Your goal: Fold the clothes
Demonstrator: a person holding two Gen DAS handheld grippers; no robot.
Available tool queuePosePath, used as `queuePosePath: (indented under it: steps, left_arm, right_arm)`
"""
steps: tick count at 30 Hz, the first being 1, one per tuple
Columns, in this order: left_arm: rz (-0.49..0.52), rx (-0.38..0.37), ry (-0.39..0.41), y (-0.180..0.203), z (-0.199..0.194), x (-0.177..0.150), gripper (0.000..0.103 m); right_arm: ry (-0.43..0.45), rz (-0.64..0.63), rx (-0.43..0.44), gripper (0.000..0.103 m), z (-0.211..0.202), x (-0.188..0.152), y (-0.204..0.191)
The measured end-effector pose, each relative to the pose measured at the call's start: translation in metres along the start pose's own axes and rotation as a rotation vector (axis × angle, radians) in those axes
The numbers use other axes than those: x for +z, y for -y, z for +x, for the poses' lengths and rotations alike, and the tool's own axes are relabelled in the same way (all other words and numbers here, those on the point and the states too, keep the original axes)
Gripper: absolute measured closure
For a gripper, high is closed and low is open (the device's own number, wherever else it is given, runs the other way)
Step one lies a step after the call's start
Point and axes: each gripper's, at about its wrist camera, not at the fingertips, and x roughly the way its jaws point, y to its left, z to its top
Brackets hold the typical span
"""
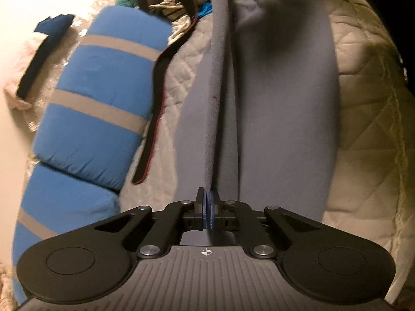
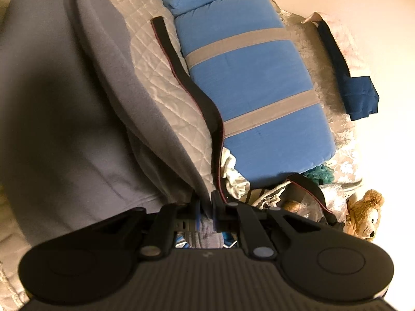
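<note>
Grey fleece garment (image 1: 285, 108), spread lengthwise over a cream quilted bedspread (image 1: 363, 119), with one long edge lifted into a taut ridge that runs from one gripper to the other. Left gripper (image 1: 208, 211): jaws closed, the blue pads pinching the near end of the raised edge. Right gripper (image 2: 206, 213): jaws drawn in on a bunched wad of the same grey fabric, which bulges out behind the pads; the garment's body falls away to the left side of that view (partly in deep shadow).

Along one long edge of the bedspread lies a blue padded cushion (image 1: 98, 98), crossed by grey bands and divided into stitched sections. Between cushion and garment a black strap (image 1: 155, 93) with a thin red edge rests on the quilting, curving toward the pile at the far end of the bed in the left view. That pile holds white cloth, crinkled clear plastic, teal yarn and striped fabric (individual items hard to separate). A brown stuffed bear (image 2: 364, 215) sits at the bedspread's corner beside the pile, near the right gripper. Past the cushion, at the bed's outer edge against the pale wall, a dark blue folded cloth (image 2: 347, 77) lies over something pale pink.

No brand, label or legible writing appears; the only mark is a small crosshair symbol (image 1: 206, 252) on the left gripper's ribbed housing.
</note>
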Motion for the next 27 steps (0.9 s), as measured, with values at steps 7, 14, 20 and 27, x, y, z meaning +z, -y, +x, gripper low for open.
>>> queuePosePath:
  steps: [7,14,20,27]
  left_arm:
    - [0.075,0.082,0.029,0.001,-0.03,-0.014,0.1]
    - [0.171,0.06,0.05,0.032,-0.04,-0.015,0.1]
    - [0.214,0.022,0.05,0.051,-0.042,-0.018,0.101]
    - [0.23,-0.004,0.046,0.061,-0.051,-0.021,0.101]
  right_arm:
    - [0.001,-0.037,0.025,0.085,-0.019,-0.012,-0.044]
    - [-0.028,-0.078,0.047,0.087,-0.029,-0.025,-0.084]
    - [-0.044,-0.099,0.081,0.099,-0.032,-0.034,-0.104]
    - [-0.046,-0.098,0.112,0.099,-0.038,-0.041,-0.114]
